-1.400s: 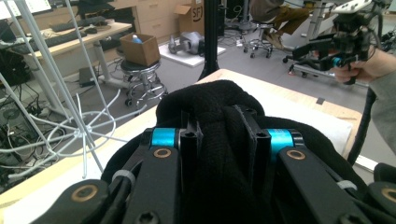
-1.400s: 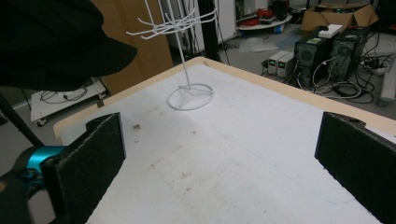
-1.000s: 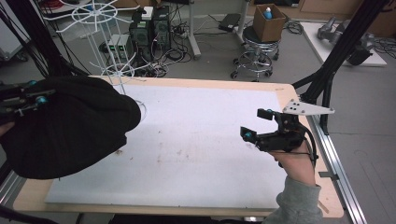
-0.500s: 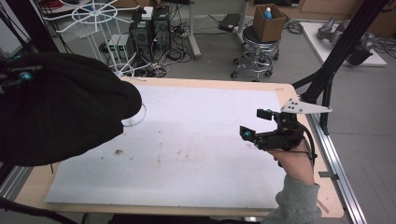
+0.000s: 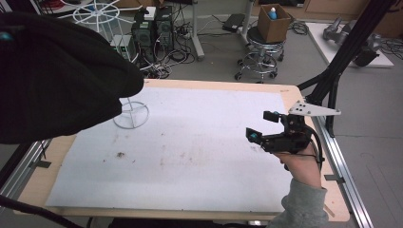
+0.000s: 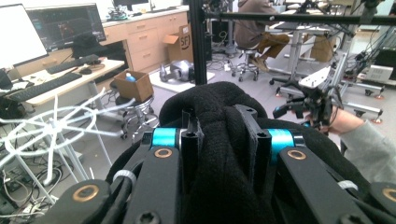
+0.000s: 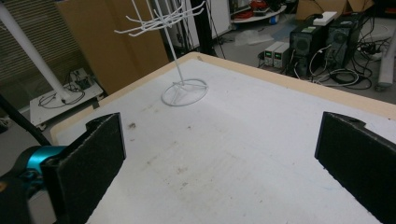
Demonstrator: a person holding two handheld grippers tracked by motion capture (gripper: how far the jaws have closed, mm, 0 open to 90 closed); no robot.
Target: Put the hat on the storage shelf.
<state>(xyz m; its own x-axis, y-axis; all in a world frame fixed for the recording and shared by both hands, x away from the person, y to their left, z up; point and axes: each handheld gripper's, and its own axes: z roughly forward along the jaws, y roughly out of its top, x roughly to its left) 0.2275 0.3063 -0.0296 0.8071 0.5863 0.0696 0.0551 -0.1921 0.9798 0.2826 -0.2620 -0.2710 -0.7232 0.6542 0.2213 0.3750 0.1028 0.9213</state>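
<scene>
A black fleece cloth (image 5: 57,76) hangs high over the table's left side, close under the high camera. My left gripper (image 6: 219,122) is shut on a fold of this cloth (image 6: 212,95), which bulges up between and over the jaws. In the high view the cloth hides most of that gripper. A white wire stand (image 5: 130,114) with hooked arms stands on the mat at the back left, partly behind the cloth. My right gripper (image 5: 261,126) is held low over the table's right side. It is open, and its pads (image 7: 100,151) have only the mat between them.
A white mat (image 5: 199,152) covers the wooden table (image 5: 214,84). The stand (image 7: 184,91) has a ring base and a thin pole. Black frame posts (image 5: 342,57) rise at the right. Beyond the table are a stool, a box, cables and desks.
The left gripper has risen with the black cloth toward the camera, which uncovers the stand's ring base. The right gripper has stayed where it was.
</scene>
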